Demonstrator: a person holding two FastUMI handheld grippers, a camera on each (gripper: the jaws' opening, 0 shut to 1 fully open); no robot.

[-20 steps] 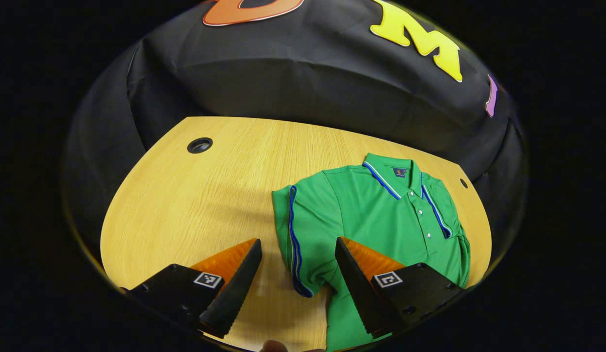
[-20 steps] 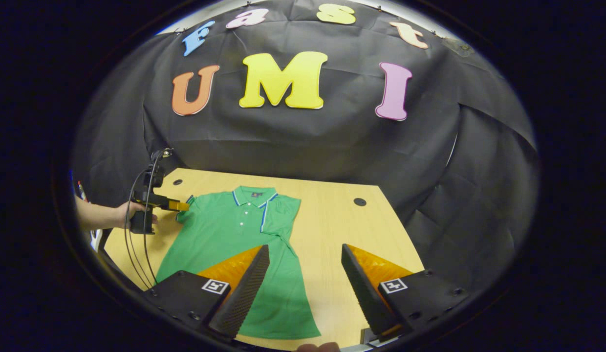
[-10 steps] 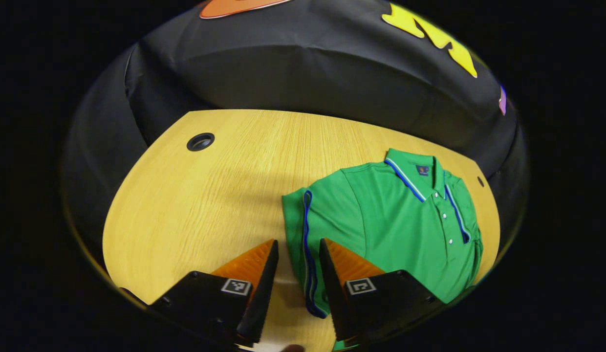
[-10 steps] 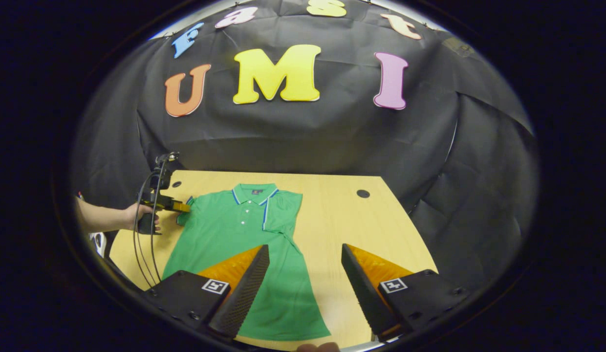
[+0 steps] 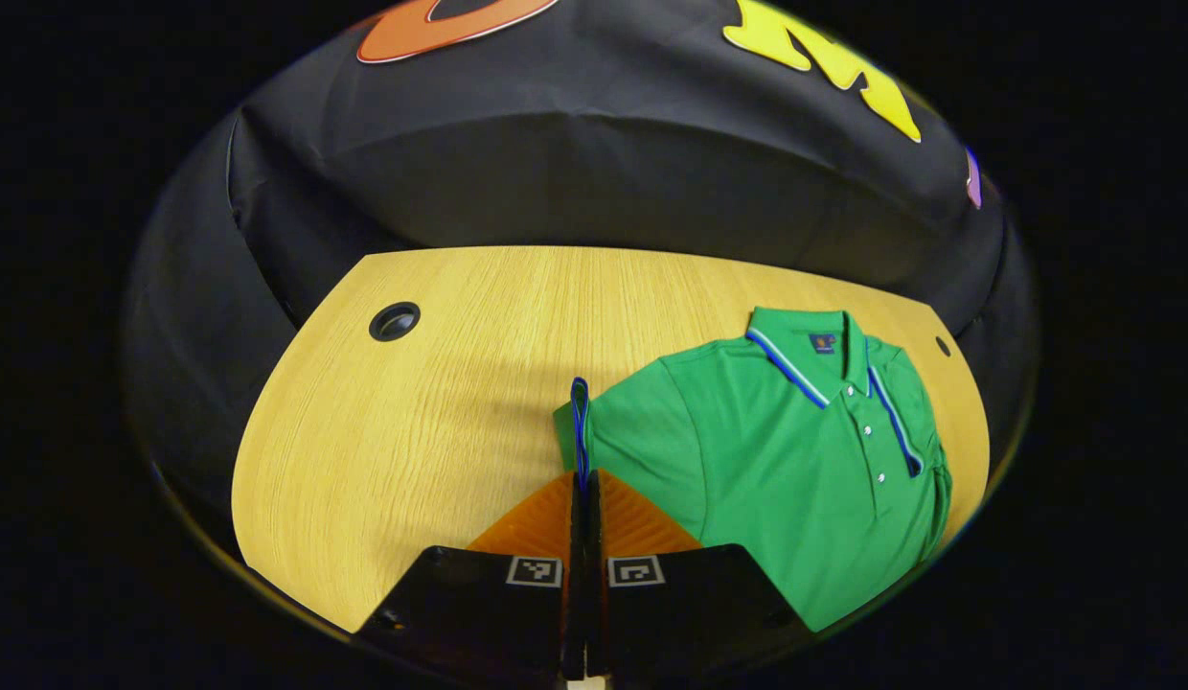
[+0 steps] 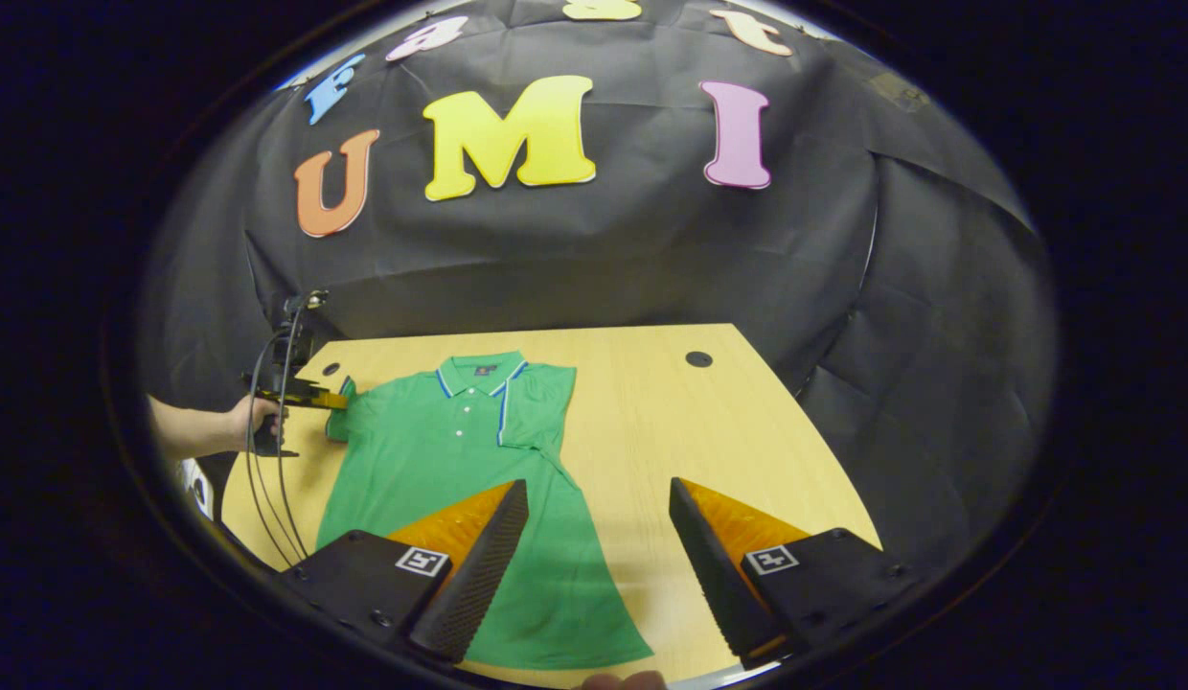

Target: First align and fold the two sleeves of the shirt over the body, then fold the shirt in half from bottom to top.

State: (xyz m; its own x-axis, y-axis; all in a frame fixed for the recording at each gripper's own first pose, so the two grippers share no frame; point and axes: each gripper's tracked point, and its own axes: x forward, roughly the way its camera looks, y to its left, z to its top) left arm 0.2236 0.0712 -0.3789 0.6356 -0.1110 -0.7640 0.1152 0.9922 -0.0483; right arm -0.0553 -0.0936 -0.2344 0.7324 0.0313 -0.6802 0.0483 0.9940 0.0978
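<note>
Lengthwise, shirt (image 6: 460, 479) collar (image 6: 479, 369) points wallward.

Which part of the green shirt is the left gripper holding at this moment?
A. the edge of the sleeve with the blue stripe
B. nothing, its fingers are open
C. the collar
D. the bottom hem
A: in the left gripper view the left gripper has both fingers closed on the blue-striped cuff edge of the sleeve of the green shirt, which stands up from the table.

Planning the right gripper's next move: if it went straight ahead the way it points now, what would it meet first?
Probably bare table just right of the shirt, then the booth wall; depth is unclear.
</note>
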